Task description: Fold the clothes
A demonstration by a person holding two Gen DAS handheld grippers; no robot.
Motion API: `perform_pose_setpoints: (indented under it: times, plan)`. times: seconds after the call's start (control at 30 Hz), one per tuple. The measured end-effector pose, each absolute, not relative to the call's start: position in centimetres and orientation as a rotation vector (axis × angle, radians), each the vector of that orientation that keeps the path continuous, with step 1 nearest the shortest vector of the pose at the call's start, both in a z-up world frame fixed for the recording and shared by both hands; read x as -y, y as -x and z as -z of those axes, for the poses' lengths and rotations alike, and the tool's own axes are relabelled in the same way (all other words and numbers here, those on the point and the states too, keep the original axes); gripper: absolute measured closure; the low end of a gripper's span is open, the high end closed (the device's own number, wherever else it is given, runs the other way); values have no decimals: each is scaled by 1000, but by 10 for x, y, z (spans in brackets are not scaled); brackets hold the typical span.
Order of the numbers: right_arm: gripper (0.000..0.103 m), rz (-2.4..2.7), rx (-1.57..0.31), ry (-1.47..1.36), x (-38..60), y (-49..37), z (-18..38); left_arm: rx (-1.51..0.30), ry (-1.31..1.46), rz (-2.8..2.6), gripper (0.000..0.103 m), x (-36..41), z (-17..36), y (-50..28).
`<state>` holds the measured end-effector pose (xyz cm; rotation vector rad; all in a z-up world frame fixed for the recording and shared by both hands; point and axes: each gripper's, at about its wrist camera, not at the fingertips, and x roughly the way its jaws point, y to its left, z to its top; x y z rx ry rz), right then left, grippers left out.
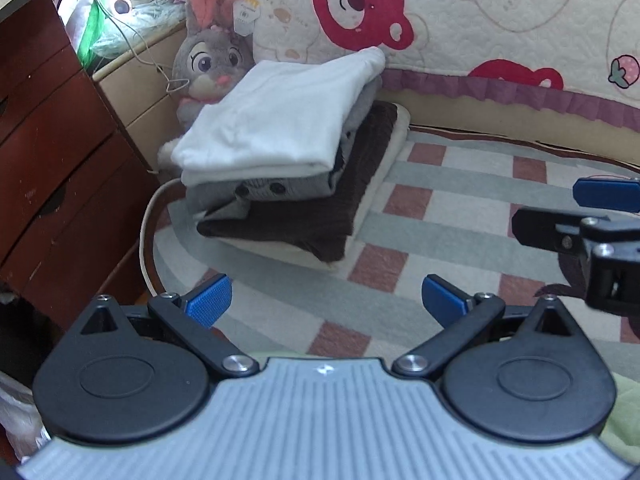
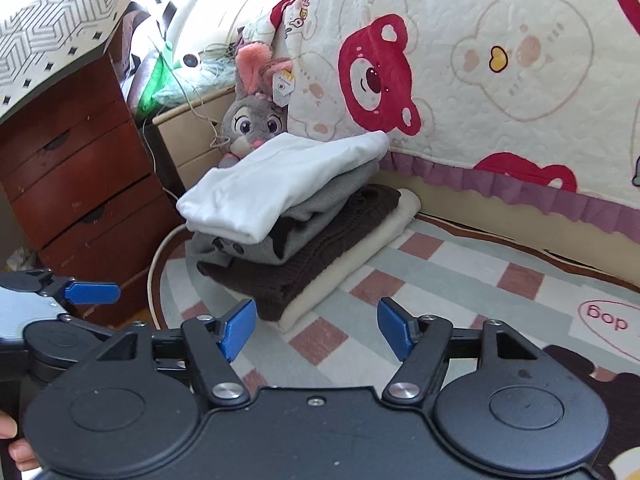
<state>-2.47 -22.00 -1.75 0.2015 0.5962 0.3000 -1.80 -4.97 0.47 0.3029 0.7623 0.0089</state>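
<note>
A stack of folded clothes rests on the checked rug: a white garment on top, a grey buttoned one under it, then a dark brown knit and a cream piece at the bottom. My left gripper hangs open and empty just in front of the stack. In the right wrist view the same stack lies ahead, and my right gripper is open with nothing between its blue pads. The right gripper also shows at the left view's right edge.
A grey plush rabbit sits behind the stack against a quilted bear-print cover. A red-brown drawer chest stands at left with a white cable on the floor beside it. A person's fingers hold the gripper.
</note>
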Motion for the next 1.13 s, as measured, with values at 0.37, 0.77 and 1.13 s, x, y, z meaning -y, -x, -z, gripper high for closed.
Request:
perform_pose_setpoints:
  times: [0.37,0.77,1.13]
  plan:
    - [22,-284,-613,-180,224,41,21,-783,-293,-35,0,59,3,30]
    - [21,-267,-616,-205,230,42,23,-751,-319,-53,0,63,0,33]
    - [21,-251,-603,-245,239,46,21,-744,-292,-38,0,65,-3,37]
